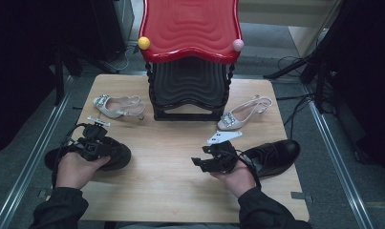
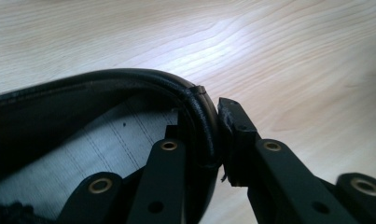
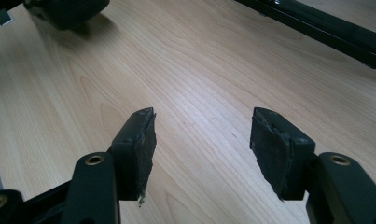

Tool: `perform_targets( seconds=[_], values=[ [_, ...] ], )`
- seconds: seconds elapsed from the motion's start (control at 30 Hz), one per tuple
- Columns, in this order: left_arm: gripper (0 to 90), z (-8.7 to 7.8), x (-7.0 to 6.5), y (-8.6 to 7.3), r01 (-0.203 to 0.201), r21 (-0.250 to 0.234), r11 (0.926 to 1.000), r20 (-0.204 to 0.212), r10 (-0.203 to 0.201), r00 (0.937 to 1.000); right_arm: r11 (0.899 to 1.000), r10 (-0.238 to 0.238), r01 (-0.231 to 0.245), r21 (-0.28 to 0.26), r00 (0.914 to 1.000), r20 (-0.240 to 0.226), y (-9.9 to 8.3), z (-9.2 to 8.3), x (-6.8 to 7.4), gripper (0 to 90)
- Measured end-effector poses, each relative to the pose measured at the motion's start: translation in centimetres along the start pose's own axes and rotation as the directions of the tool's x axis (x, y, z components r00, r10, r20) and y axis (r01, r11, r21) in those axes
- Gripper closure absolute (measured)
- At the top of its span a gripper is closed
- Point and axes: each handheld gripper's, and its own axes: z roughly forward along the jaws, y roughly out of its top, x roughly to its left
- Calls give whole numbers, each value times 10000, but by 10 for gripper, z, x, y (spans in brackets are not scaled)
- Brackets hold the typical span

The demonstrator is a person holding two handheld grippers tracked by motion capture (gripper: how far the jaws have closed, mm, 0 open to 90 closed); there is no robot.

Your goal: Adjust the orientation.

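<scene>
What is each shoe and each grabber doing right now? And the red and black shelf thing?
Left gripper: shut on the black shoe's collar.
Left black shoe: pinched at its rim, one jaw inside, one outside.
Right gripper: open, nothing between the jaws.
Right black shoe: lying on the table, not gripped.
Left beige sandal: flat on the table.
Right beige sandal: flat on the table.
Shoe rack: standing, red top shelf bare.

High view looks forward and down from above the person's side onto the whole table [image 1: 180, 191]. Left gripper view sits very close over a black shoe [image 2: 129, 88] rim, facing the tabletop. Right gripper view looks low across bare wood; all share the table.
</scene>
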Motion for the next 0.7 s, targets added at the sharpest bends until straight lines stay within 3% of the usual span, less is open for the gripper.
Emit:
perform_targets(
  seconds=[0.07, 0.23, 0.4, 0.53, 0.7],
  values=[
    [814, 0, -4, 1, 51, 120, 9999, -348, -47, 9994, 10000, -21, 21, -14, 10000, -46, 0, 1, 0, 417],
    [814, 0, -11, 6, -108, 118, 9999, -157, 110, 9998, 10000, 66, -66, 4, 9999, -80, 1, 0, -1, 417],
    [811, 1, -28, 18, -359, 91, 9993, 27, 359, 9994, 9998, 152, -153, -111, 9998, -89, 1, -2, -1, 417],
    [813, 10, -44, 29, -716, 323, 9969, -292, 725, 9969, 9997, 223, -224, -122, 9997, -77, 0, -4, -3, 417],
    [808, 15, -60, 39, -841, 280, 9961, 338, 831, 9960, 9990, 409, -410, -187, 9991, -54, -1, -7, -6, 417]
  ],
)
